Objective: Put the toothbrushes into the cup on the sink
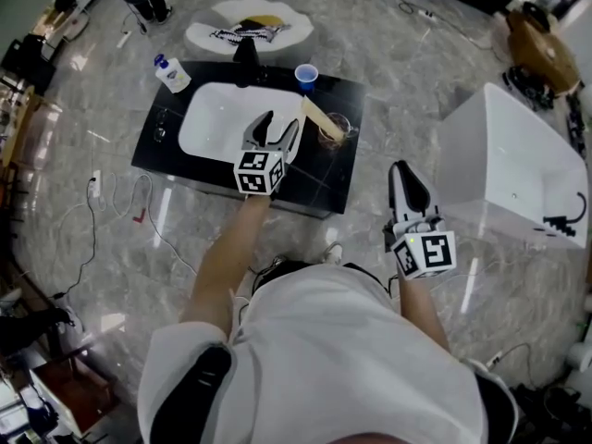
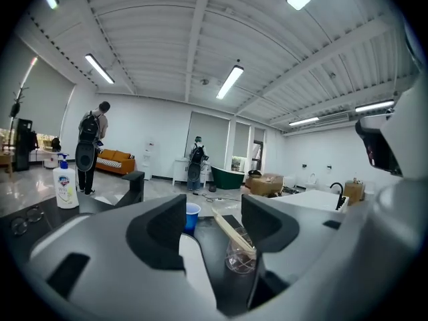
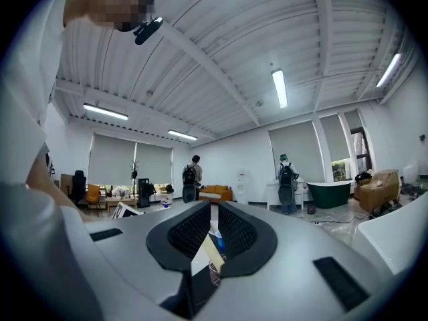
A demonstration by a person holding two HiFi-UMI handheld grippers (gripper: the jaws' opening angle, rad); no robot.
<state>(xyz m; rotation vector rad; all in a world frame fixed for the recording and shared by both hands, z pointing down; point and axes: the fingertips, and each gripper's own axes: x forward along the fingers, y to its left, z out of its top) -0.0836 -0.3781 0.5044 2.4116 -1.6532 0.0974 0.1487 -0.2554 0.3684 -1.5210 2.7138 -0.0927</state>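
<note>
Head view: left hand-held gripper (image 1: 280,126) over the front right edge of the white sink (image 1: 208,123), jaws spread wide and empty. Just to its right, on the black tabletop (image 1: 324,181), a clear cup (image 1: 337,128) with the pale toothbrushes (image 1: 317,117) in it, slanted toward the back left. Blue cup (image 1: 306,75) at the back edge, soap bottle (image 1: 172,73) at the back left corner. Right hand-held gripper (image 1: 405,176) held off the tabletop's right front corner, over the floor, well apart from the cup.

Left gripper view: left hand-held gripper (image 2: 212,221) with its jaws wide apart, gripping nothing. Beyond the gap, the clear cup (image 2: 241,258) standing on the tabletop, the toothbrushes (image 2: 233,231) leaning out of it, the blue cup (image 2: 192,217) farther back.

Right gripper view: right hand-held gripper (image 3: 210,231) with its jaws drawn together to a thin slit, holding nothing. Only slivers of the far tabletop showing through the slit.
</note>
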